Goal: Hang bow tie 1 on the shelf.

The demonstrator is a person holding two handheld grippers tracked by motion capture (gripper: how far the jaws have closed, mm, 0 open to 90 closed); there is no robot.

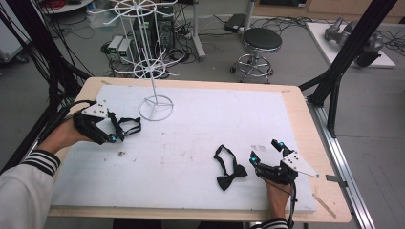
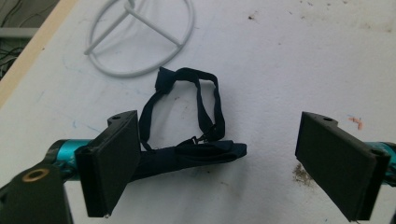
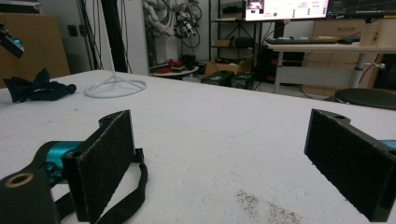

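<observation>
Two dark bow ties with neck straps lie on the white mat. One bow tie rests at the far left, between the wide-apart jaws of my left gripper, close against the left jaw. It lies flat and nothing grips it. The other bow tie lies near the front, just left of my right gripper. Its strap runs beside that gripper's left jaw. The right gripper is open with bare mat between its jaws.
A white wire display stand rises from a ring base at the back left of the mat. Wooden table edges frame the mat. A stool and cables stand beyond the table.
</observation>
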